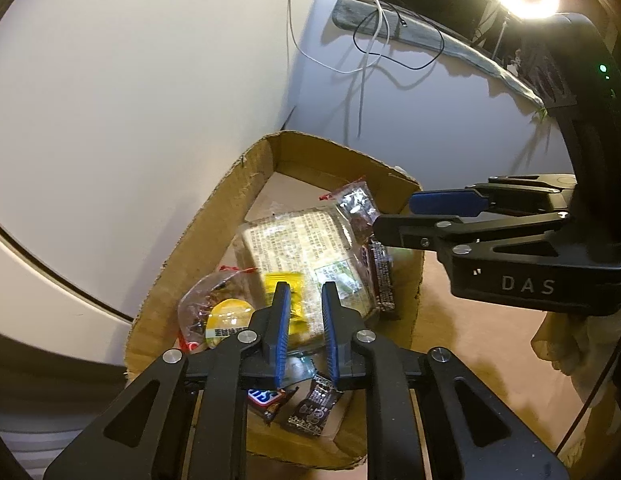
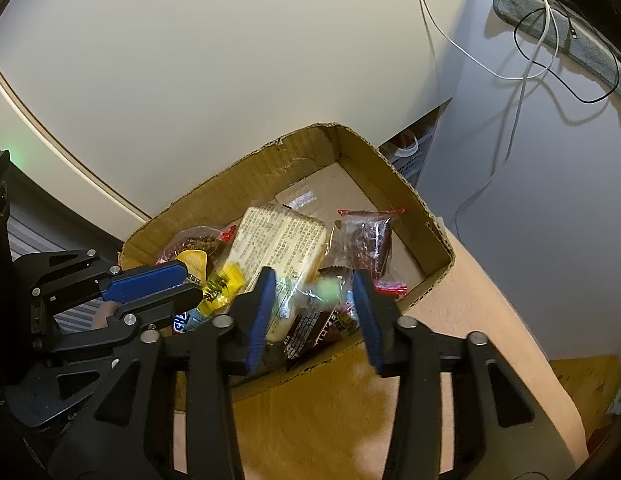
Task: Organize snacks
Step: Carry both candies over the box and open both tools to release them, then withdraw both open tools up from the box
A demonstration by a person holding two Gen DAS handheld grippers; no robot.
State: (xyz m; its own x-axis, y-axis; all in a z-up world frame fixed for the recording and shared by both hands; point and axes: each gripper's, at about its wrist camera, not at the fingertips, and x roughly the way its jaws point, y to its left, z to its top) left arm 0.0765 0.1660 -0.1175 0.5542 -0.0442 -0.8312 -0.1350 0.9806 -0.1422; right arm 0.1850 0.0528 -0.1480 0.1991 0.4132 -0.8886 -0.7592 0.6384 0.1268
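Cardboard box (image 1: 214, 216) of snacks, both hand-held grippers angled down

A shallow brown cardboard box (image 1: 214, 216) of snacks sits on a tan desk (image 1: 462, 340). The left gripper (image 1: 306, 304), jaws slightly parted with nothing between them, hangs over a yellow sachet (image 1: 284, 282) and a large clear-wrapped pale cracker block (image 1: 306, 248). The right gripper (image 1: 394, 216) reaches in from the right.
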